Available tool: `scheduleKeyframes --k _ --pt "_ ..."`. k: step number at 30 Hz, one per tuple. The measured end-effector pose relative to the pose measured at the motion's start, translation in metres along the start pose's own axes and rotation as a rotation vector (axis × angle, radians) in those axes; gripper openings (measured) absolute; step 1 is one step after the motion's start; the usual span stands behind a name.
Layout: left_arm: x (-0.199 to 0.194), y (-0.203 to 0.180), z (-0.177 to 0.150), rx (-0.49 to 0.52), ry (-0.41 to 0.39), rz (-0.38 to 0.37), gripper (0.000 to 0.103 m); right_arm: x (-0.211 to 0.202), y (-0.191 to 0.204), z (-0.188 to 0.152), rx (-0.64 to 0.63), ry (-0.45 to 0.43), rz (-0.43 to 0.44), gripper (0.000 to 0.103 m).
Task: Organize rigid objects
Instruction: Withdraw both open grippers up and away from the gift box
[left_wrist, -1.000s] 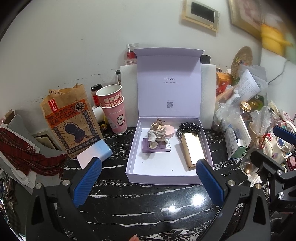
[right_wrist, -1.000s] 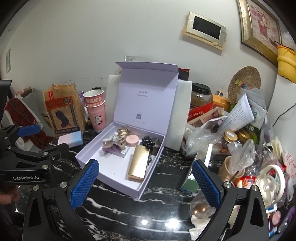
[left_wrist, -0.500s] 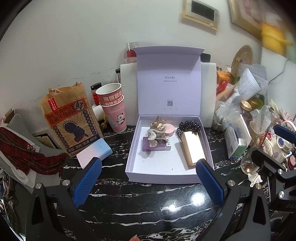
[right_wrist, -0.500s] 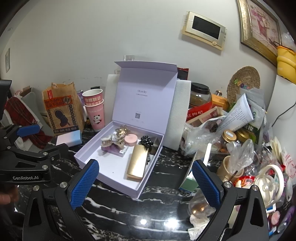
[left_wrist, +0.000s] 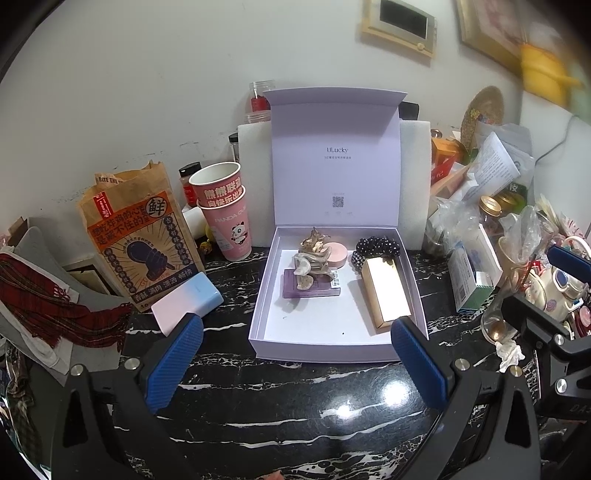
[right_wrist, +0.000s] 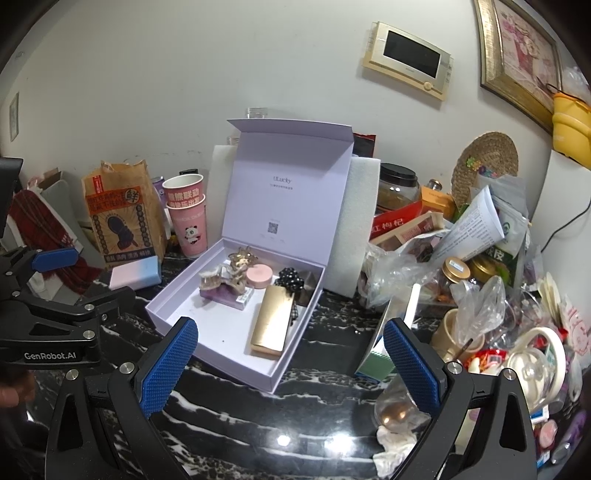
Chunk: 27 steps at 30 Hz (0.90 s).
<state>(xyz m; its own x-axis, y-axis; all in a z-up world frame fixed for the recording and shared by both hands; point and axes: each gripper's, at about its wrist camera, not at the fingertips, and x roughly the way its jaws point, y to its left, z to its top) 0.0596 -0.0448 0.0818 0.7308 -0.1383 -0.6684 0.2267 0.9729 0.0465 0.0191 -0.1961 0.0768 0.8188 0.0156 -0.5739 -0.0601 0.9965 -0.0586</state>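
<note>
An open lilac gift box stands on the black marble counter with its lid upright. Inside lie a gold bar-shaped case, a purple flat box with hair claws on it, a pink round compact and a black beaded scrunchie. My left gripper hangs open before the box's front wall. My right gripper is open too, in front of the box's right corner. Both hold nothing.
A pink-and-blue power bank lies left of the box, by a paper bag and stacked paper cups. Cluttered jars, bags and boxes crowd the right. A crumpled tissue lies at front right.
Both grippers have drawn slightly back and shifted; the box sits a little higher in the left view and further left in the right view. Nothing was picked up.
</note>
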Motion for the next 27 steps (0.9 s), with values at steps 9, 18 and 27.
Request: scheduleKeyframes --k 9,18,27 --pt "-0.0008 0.0009 -0.0013 0.001 0.001 0.005 0.103 -0.0004 0.0 -0.0007 -0.003 -0.002 -0.003 0.102" --pt "-0.0008 0.0018 -0.0036 0.0 0.007 0.007 0.103 -0.0023 -0.0002 -0.0015 -0.01 -0.001 -0.005 0.102" --pt "-0.0007 -0.0028 -0.007 0.021 0.007 0.024 0.103 -0.0014 -0.0001 -0.0056 -0.008 0.016 -0.015 0.102"
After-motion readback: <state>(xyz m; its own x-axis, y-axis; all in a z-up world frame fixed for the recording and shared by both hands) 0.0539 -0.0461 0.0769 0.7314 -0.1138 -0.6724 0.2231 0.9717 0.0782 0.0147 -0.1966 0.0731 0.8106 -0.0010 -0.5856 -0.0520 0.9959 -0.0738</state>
